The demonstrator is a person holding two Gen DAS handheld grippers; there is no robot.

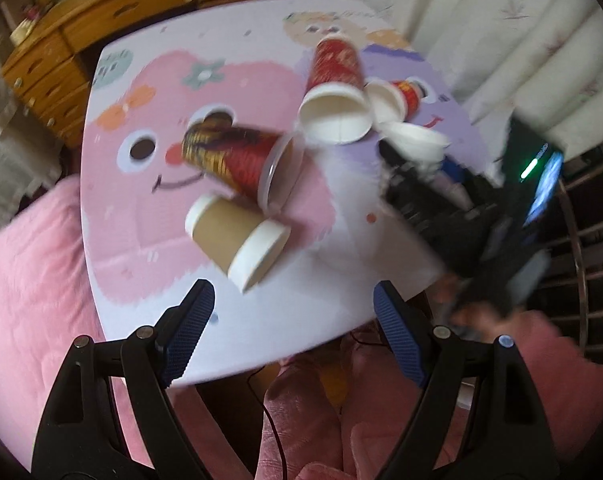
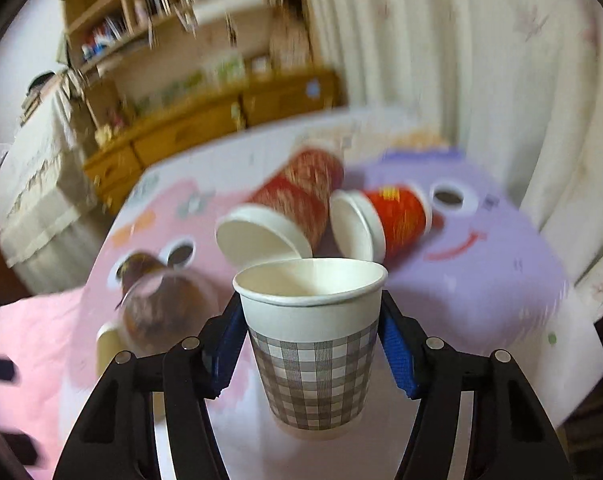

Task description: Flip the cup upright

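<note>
While four paper cups lie tipped on the cartoon-printed table [image 1: 113, 184], the checked cup [image 2: 313, 344] stands upright near the table's front edge, mouth up, clamped between the blue pads of the right gripper [image 2: 311, 344], which press its white upper wall on both sides. Behind it, in the right wrist view, a large red cup [image 2: 297, 204] and a smaller red cup [image 2: 389, 216] lie side by side with their white mouths facing the camera, close to the held cup's rim. To the left a dark red-and-gold cup [image 1: 233, 156] rests on its side, touching a brown kraft cup [image 1: 229, 232] just beside it. The left gripper [image 1: 293, 312] hovers above the table's near edge, jaws wide, holding nothing. A wooden dresser [image 1: 61, 40] and pale curtains [image 1: 501, 20] stand beyond; a pink blanket [image 1: 29, 280] lies beside the table.
</note>
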